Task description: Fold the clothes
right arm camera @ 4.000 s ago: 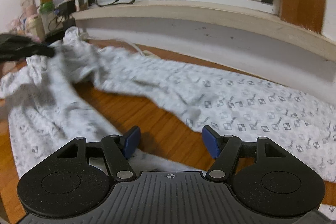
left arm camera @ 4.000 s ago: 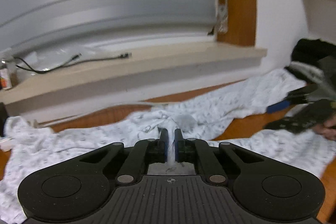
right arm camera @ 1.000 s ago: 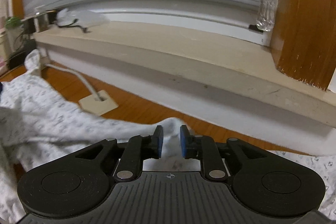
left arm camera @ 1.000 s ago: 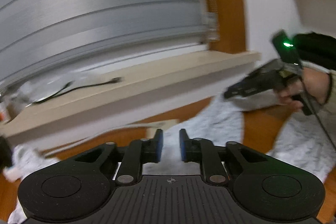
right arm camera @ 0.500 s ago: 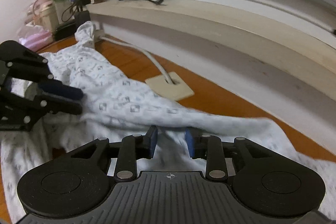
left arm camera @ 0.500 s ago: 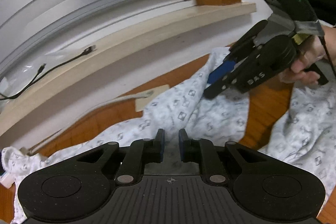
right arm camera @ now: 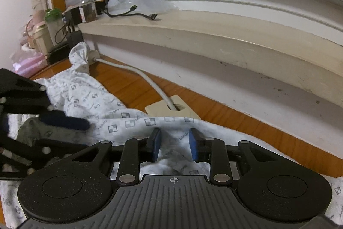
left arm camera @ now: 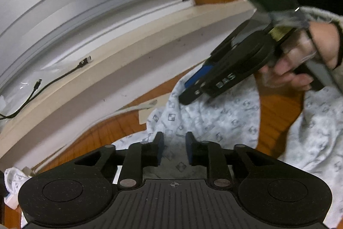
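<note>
Jaws on the left gripper (left arm camera: pixel 174 148) are opening rn, w/ printed white fabric sitting in the gap but the pads aren't pressing it. Right gripper (right arm camera: pixel 174 146) is standing spread too, cloth bunched between, not pinched afaict. Garment (right arm camera: pixel 90 98) is lying crumpled across the wooden tabletop (right arm camera: pixel 133 87), stretching along under the window ledge (right arm camera: pixel 214 35), w/ one edge right up against the cable plate (right arm camera: pixel 171 109). Both grippers are hovering close together over the same bit. Imo the risk: w/ neither one holding, the fold is prob slumping back open, and a sloppy re-grab is grabbing two layers or snagging that white cable (right arm camera: pixel 148 78).
</note>
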Tool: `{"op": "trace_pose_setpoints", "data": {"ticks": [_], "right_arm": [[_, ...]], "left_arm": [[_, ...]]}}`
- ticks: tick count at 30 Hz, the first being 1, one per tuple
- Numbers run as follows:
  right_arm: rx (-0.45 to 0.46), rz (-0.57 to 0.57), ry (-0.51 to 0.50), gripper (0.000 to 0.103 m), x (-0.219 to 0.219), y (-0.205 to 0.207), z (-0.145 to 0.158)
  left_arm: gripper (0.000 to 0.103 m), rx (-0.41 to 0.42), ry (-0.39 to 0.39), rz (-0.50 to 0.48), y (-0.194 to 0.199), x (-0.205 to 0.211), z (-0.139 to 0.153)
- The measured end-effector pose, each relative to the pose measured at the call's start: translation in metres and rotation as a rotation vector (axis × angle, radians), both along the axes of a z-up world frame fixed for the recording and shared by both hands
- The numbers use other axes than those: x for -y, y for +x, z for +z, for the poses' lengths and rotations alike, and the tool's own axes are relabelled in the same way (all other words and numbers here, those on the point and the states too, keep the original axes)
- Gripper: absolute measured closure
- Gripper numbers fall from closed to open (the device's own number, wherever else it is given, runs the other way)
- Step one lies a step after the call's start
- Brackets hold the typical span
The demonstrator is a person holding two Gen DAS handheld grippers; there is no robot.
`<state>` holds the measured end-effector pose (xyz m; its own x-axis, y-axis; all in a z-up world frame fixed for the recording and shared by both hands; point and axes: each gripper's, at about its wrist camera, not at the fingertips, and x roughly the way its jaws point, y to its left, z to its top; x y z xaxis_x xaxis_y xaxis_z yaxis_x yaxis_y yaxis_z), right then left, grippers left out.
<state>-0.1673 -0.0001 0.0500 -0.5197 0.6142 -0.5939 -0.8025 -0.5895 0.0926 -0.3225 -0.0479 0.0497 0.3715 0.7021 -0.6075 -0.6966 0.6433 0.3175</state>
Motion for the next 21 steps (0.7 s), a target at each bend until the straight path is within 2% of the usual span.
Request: {"op": "trace_pose_setpoints", "data": {"ticks": [3, 6, 7, 8, 9, 16, 19, 21], "right_arm": [[0.01, -0.006, 0.008, 0.074, 0.003, 0.002, 0.0], [0.019, -0.014, 0.014, 0.074, 0.005, 0.006, 0.0], [0.021, -0.018, 0.017, 0.074, 0.006, 0.007, 0.0], [0.02, -0.021, 0.021, 0.074, 0.007, 0.009, 0.001], [0.021, -0.025, 0.024, 0.074, 0.008, 0.011, 0.002], [0.022, -0.071, 0.039, 0.074, 0.016, 0.027, 0.005], [0.013, -0.088, 0.038, 0.073, 0.02, 0.034, 0.007], [-0.01, -0.073, 0.028, 0.073, 0.023, 0.033, 0.008]], "left_arm": [[0.078, -0.031, -0.016, -0.001, 0.0, -0.006, -0.008], [0.08, -0.019, -0.024, 0.002, -0.002, -0.007, -0.011], [0.085, -0.013, -0.028, 0.002, -0.003, -0.007, -0.011], [0.096, -0.005, -0.032, 0.002, -0.005, -0.007, -0.011], [0.103, 0.002, -0.031, 0.001, -0.006, -0.006, -0.01], [0.103, 0.071, 0.033, -0.012, -0.019, 0.019, 0.018], [0.103, 0.113, 0.032, -0.014, -0.027, 0.024, 0.032], [0.103, 0.103, 0.032, 0.002, -0.029, 0.023, 0.032]]}}
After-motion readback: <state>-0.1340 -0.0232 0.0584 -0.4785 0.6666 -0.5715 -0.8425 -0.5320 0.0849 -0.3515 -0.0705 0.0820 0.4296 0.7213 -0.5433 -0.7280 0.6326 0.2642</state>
